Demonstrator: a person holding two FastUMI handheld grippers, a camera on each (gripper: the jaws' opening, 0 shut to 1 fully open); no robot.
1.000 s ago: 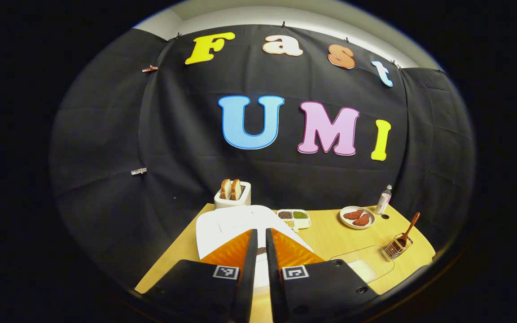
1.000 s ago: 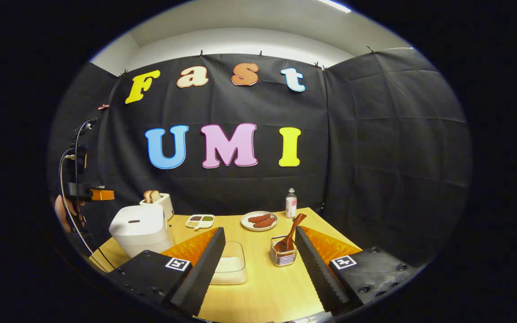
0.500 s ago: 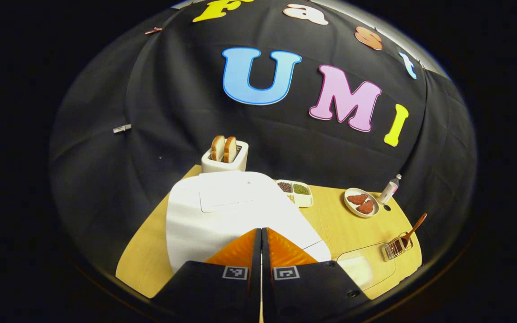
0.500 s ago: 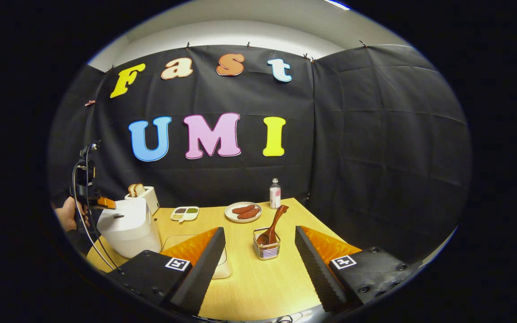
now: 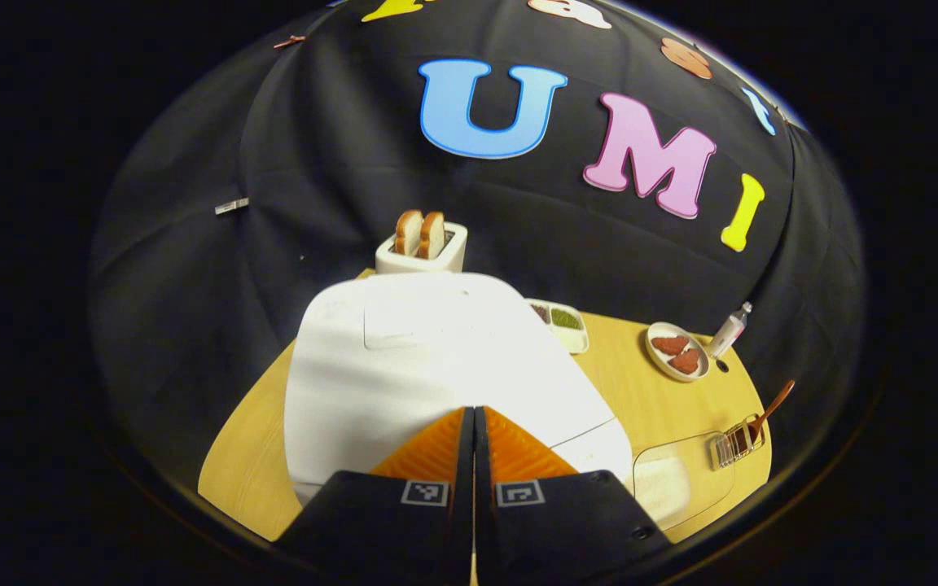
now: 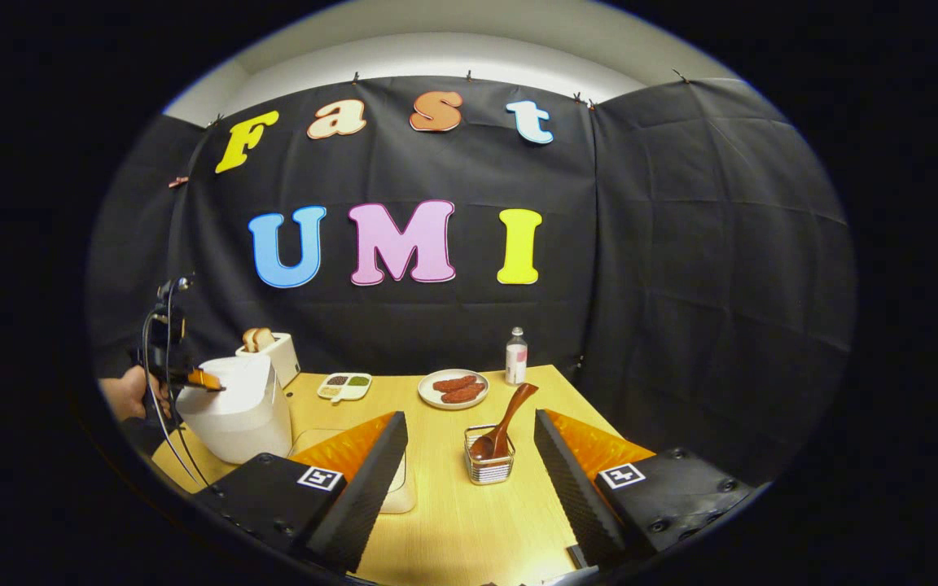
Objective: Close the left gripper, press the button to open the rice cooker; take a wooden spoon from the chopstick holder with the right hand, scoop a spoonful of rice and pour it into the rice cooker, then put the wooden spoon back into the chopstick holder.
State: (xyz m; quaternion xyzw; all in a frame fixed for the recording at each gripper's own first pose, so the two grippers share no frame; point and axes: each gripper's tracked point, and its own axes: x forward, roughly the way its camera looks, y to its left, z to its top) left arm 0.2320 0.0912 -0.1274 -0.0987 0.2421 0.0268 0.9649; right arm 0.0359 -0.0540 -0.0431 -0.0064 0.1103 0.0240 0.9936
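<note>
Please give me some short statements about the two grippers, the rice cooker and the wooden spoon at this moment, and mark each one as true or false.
1. The left gripper is shut, its fingers together over the rice cooker. True.
2. The rice cooker's lid is open. False: the lid is down.
3. The right gripper holds the wooden spoon. False: it is open, and the spoon stands in the chopstick holder between its fingers, untouched.
4. Two slices of bread stand in the toaster behind the rice cooker. True.
5. The plate is bare. False: reddish-brown food lies on it.
</note>
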